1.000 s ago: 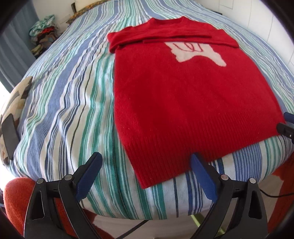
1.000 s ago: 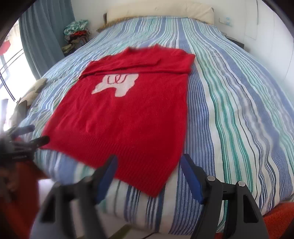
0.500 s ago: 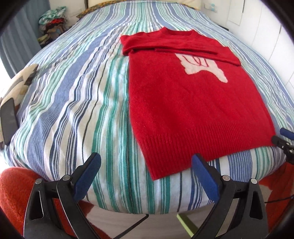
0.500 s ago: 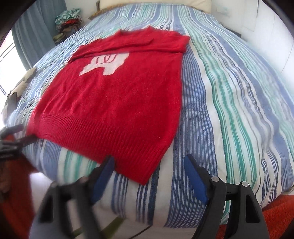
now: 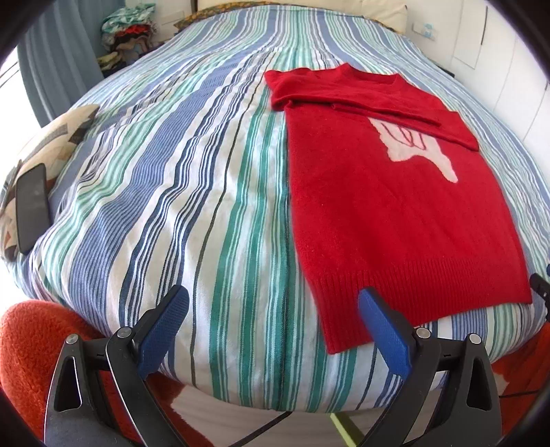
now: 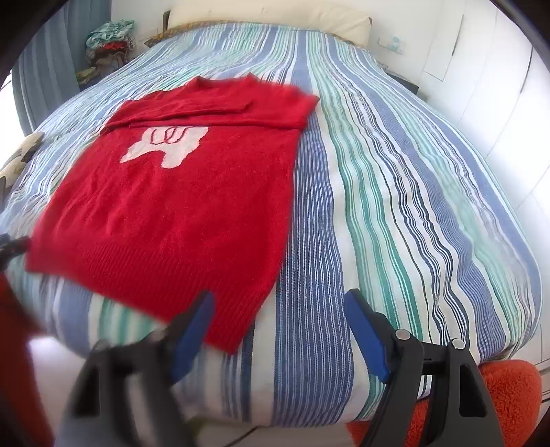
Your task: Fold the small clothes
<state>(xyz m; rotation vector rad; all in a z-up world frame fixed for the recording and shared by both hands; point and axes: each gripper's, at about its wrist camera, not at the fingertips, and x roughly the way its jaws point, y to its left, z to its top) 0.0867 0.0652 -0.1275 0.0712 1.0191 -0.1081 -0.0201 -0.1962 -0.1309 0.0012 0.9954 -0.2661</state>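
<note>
A red knit sweater [image 5: 388,213] with a white motif lies flat on the striped bed [image 5: 206,206], both sleeves folded across its chest. Its ribbed hem reaches the near edge of the bed. My left gripper [image 5: 273,295] is open and holds nothing, hovering over the bed edge left of the hem corner, with its right finger just in front of the hem. In the right wrist view the sweater [image 6: 172,213] fills the left half. My right gripper [image 6: 278,297] is open and holds nothing, its left finger over the hem's right corner.
A dark phone [image 5: 32,206] rests on a patterned cushion [image 5: 58,137] at the bed's left edge. A pile of clothes [image 5: 127,31] sits by the blue curtain at the back left. An orange rug [image 5: 24,344] lies below the bed; white cupboards [image 6: 498,86] stand on the right.
My left gripper has shifted left along the bed edge, so the sweater now sits further right in its view. The right gripper's jaws stand slightly wider and it has tilted a little.
</note>
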